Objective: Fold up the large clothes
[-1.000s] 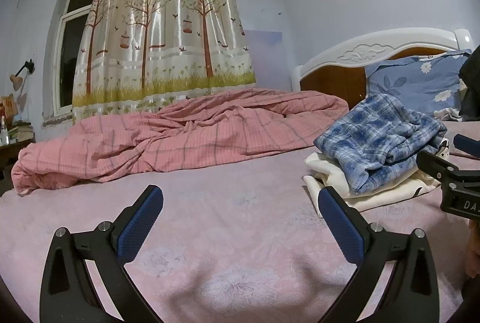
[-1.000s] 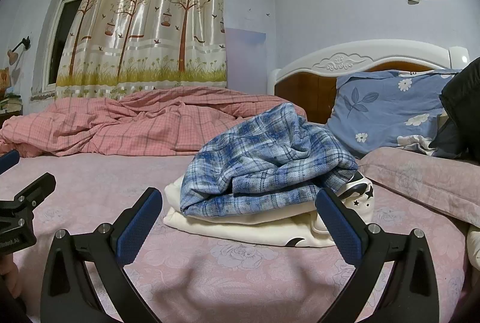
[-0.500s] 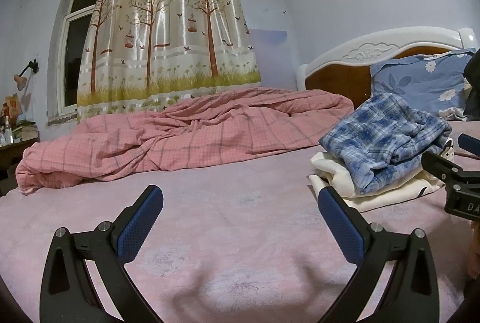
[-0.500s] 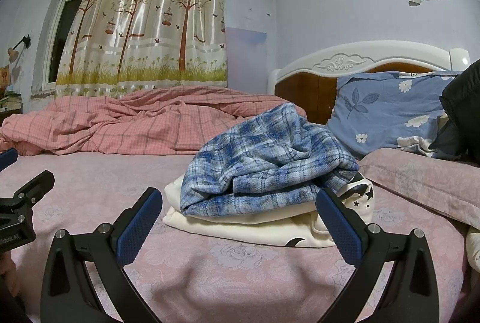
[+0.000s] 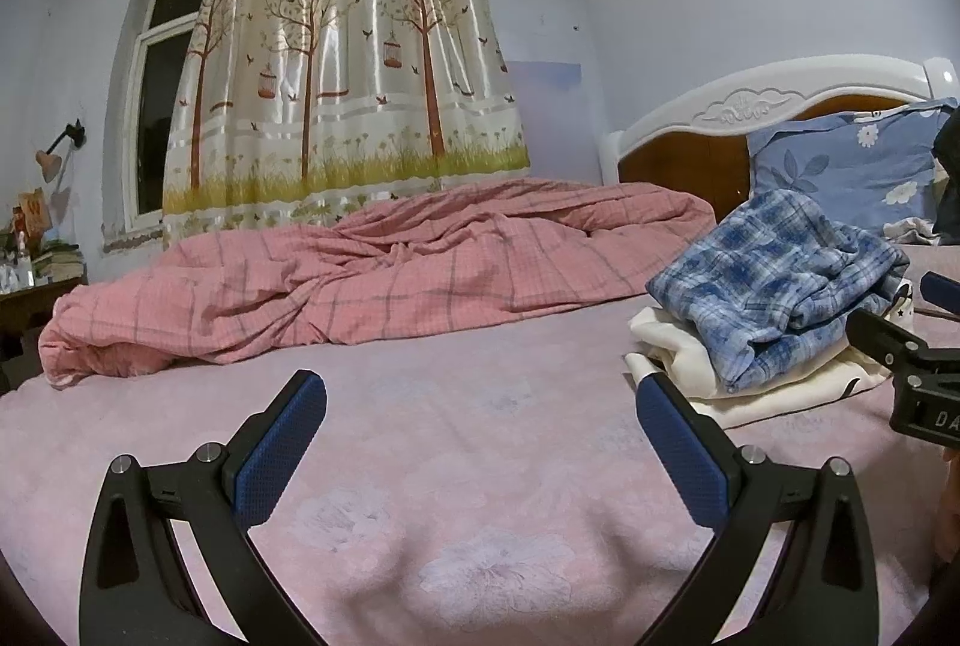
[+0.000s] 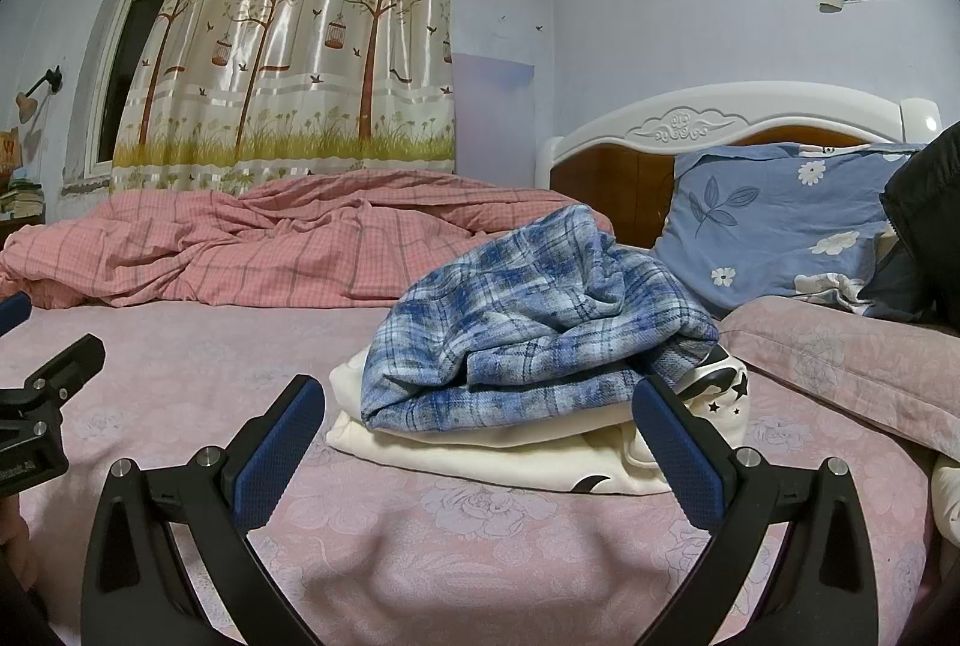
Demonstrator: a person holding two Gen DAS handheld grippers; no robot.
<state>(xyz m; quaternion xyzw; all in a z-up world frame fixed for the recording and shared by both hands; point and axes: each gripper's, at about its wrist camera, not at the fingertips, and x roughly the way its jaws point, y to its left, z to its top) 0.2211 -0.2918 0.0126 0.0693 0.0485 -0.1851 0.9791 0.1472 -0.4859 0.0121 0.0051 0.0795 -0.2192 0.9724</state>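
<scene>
Both spread wide, empty: right gripper (image 6: 479, 427) facing blue plaid shirt (image 6: 534, 328) atop cream garment (image 6: 480, 451); left gripper (image 5: 480, 424) over bare sheet (image 5: 456, 478), pink quilt (image 5: 372, 268) ahead.

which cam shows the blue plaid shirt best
The right wrist view: the blue plaid shirt sits near the centre, bunched on top of the cream garment, just past the open right gripper. The left wrist view has the same shirt off to the right side, partly cut by the other gripper's frame.
</scene>
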